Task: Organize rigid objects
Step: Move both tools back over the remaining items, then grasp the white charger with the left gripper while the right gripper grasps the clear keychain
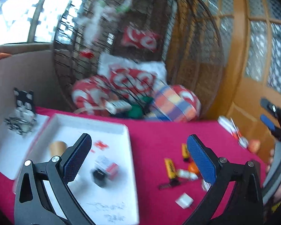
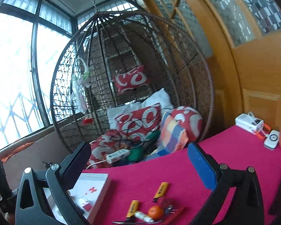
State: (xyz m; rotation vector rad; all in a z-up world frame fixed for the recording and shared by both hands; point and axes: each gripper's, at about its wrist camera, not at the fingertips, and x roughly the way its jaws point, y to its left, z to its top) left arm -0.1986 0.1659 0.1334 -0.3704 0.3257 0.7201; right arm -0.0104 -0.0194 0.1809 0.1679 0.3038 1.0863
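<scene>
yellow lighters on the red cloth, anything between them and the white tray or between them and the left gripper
Nothing visible blocks either path. The two yellow lighters lie on bare red cloth, with open cloth between them and the white tray rim. The left gripper hangs open above that gap, empty. A small orange and a white tube sit beside the lighters, on their far side from the tray.

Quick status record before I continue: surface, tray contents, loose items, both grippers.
surface: pink cloth
tray: white tray, holds a tan cup and a blurred black-and-red item
loose items: two yellow lighters, small orange fruit, white cube
left gripper: open, empty
right gripper: open, empty
</scene>
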